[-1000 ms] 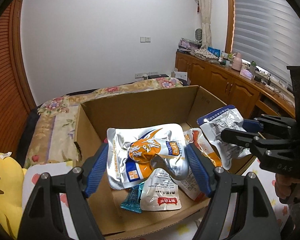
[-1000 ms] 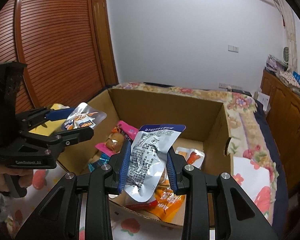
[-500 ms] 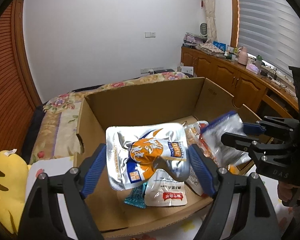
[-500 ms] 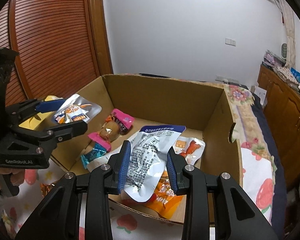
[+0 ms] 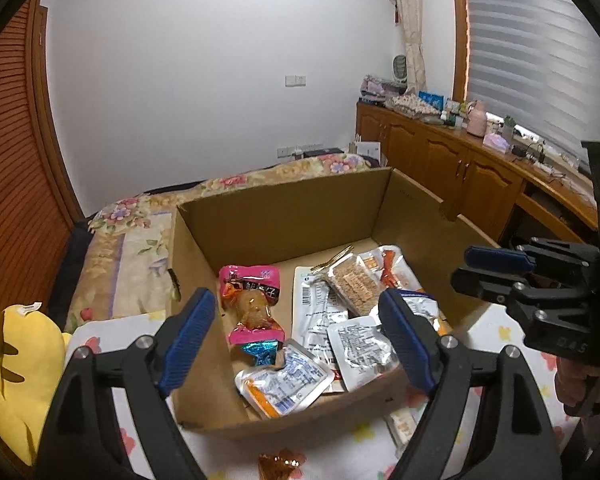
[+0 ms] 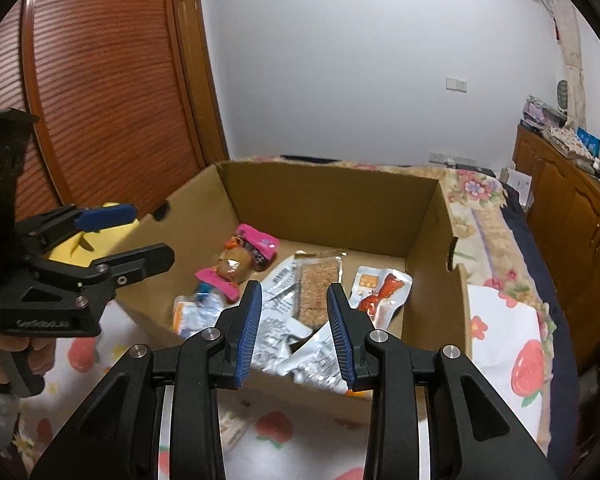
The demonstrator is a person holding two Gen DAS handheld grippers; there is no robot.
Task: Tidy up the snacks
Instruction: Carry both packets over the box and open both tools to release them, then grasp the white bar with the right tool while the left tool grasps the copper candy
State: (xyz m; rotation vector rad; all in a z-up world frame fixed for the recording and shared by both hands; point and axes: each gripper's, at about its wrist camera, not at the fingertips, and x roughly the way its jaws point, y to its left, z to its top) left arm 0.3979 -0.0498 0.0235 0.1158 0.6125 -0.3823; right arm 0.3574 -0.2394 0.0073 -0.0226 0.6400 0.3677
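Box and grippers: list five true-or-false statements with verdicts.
1. The left gripper holds a packet. False: its jaws have just been opening, and nothing is between them.
2. A pink packet lies in the box. True.
3. The box stands on a bare wooden floor. False: it stands on a printed cloth.
4. A yellow plush lies outside the box. True.
5. The right gripper grips the cereal bar. False: the gripper is open and empty; the bar lies in the box.
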